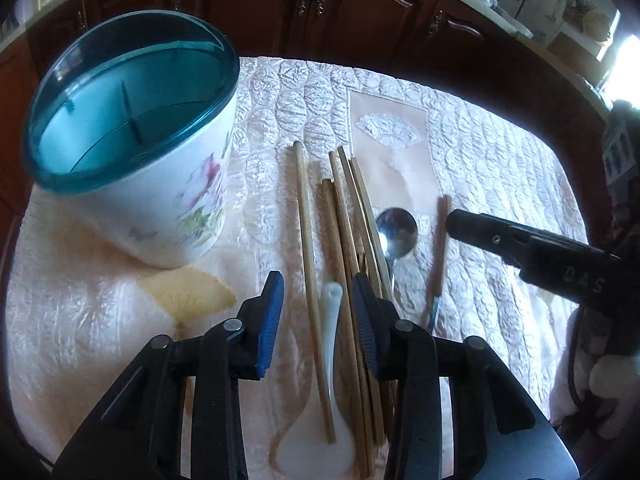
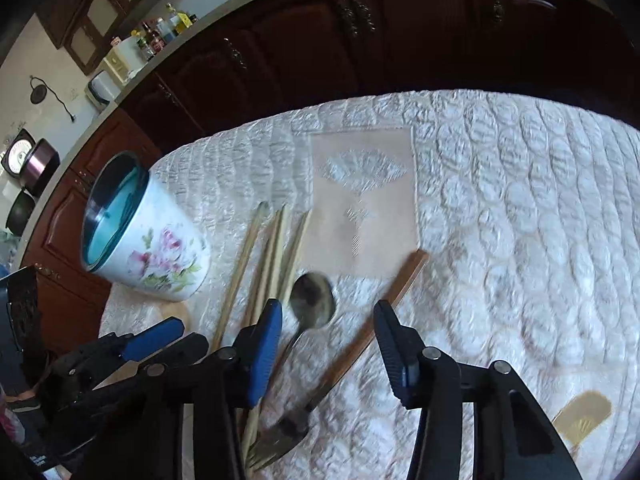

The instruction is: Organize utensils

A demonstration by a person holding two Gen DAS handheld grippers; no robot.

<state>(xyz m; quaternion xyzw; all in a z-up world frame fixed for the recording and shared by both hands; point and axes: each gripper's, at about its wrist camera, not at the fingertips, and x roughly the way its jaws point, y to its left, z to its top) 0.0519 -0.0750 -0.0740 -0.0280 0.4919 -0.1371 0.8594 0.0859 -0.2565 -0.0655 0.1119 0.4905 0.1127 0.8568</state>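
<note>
A white floral utensil holder (image 1: 132,136) with a teal rim and dividers stands at the left; it also shows in the right wrist view (image 2: 144,232). Several wooden chopsticks (image 1: 344,240) lie on the quilted cloth, with a white ceramic spoon (image 1: 330,320), a metal spoon (image 1: 396,230) and a brown-handled utensil (image 1: 440,248). My left gripper (image 1: 318,304) is open just above the chopsticks and white spoon. My right gripper (image 2: 328,344) is open above the metal spoon (image 2: 312,300) and the brown-handled utensil (image 2: 384,312). A metal fork head (image 2: 280,440) lies below it.
The table carries a pale quilted cloth (image 2: 520,220) with a beige patch (image 2: 368,208). Dark wooden cabinets (image 1: 320,4) stand behind the table. The right gripper's body (image 1: 532,252) shows at the right of the left wrist view.
</note>
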